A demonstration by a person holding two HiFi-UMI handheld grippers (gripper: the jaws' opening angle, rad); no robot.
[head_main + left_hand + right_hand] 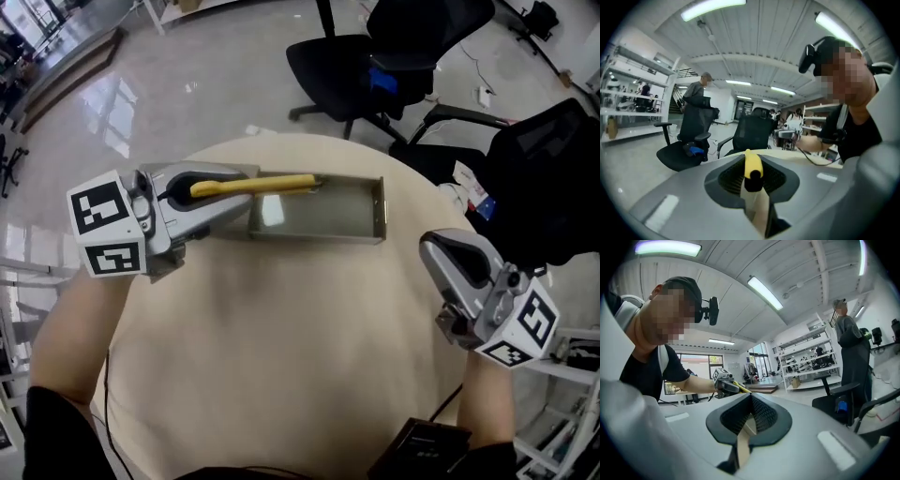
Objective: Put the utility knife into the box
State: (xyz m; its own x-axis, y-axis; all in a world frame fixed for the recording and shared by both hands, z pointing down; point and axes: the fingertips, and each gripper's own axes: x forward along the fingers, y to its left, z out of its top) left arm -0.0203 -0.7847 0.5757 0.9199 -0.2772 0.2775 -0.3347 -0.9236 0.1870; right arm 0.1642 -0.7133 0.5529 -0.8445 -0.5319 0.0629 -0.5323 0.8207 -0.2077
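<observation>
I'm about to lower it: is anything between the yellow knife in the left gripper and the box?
Nothing visible. The utility knife in the left gripper reaches over the open box; the right gripper is well aside.

Round beige table (281, 356); grey box (319, 232) lying near its far edge.

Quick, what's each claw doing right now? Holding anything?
Left claw: closed on the yellow utility knife.
Right claw: closed, holding nothing.
</observation>
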